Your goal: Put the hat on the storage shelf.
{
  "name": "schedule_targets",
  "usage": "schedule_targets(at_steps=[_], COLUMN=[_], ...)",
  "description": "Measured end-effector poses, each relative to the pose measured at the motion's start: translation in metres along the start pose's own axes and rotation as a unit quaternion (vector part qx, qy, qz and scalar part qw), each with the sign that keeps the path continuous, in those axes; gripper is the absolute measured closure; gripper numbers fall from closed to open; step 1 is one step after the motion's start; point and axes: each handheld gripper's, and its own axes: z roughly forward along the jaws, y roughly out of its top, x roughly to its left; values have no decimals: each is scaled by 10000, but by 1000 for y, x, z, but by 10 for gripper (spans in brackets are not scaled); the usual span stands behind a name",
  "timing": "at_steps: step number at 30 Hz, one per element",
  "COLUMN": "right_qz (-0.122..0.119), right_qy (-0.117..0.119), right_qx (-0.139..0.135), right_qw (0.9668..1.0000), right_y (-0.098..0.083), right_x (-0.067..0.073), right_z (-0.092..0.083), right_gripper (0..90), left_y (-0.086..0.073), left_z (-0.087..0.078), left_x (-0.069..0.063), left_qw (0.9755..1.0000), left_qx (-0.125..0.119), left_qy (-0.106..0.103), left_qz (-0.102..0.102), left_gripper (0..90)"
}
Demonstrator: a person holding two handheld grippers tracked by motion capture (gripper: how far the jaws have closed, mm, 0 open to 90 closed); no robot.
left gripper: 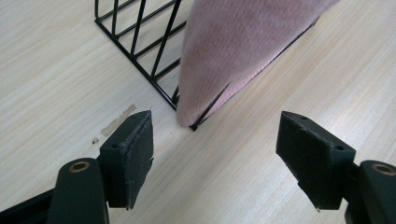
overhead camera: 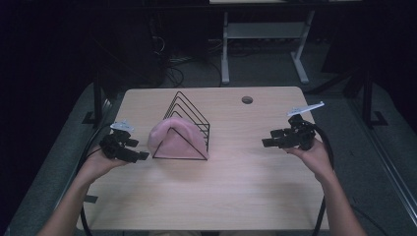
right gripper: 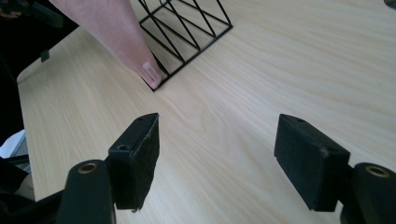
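— While both hands hang back at the sides of the desk (overhead camera: 246, 187), where is the cloth?

— The pink cloth (overhead camera: 177, 140) is draped over the near end of the black wire rack (overhead camera: 189, 118), which stands left of the middle of the desk. It hangs down over the front triangle of wire and reaches the desktop at the near corners.

— And the tongs?

— The left tongs (overhead camera: 140, 156) stand wide apart with nothing between them, just beside the rack's left corner. From the left gripper view, the cloth's lower corner (left gripper: 191, 122) sits straight ahead between the pads, not touching them. The right tongs (overhead camera: 268, 142) are also apart and empty, well clear of the rack on the right half of the desk, aimed toward it.

— Why hold them like that?

— My guess is that the cloth now rests on the rack on its own, so neither hand needs to grip it. The left pair is close enough to nudge or retake a corner.

— Anything in the way?

— Little on the desk itself: a round cable hole (overhead camera: 247, 100) near the far edge and a scrap of tape (left gripper: 119, 120) on the wood by the left tongs. The rack's thin wires could snag a pad on any approach from the left. Beyond the desk the room is dark, with the legs of a white frame (overhead camera: 263, 46) behind.
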Motion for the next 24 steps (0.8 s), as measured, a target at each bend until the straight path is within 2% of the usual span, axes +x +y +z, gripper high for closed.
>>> schedule_targets(at_steps=[5,16,24], right_qz=[117,240,311], right_qy=[-55,-189,-279], right_qx=[-24,-13,-13], right_qw=[9999,9995,9991], right_y=[-19,-47,-68], right_x=[-3,-6,-7], right_z=[-5,-8,-11], right_gripper=[304,297,293], left_y=[-5,-13,-21], left_z=[0,3,8], left_x=[-1,-5,-8], left_qw=[10000,9999,10000], left_qx=[-16,-44,-21], left_qy=[40,54,80], left_qz=[-22,-74,-41], left_gripper=[267,250,247])
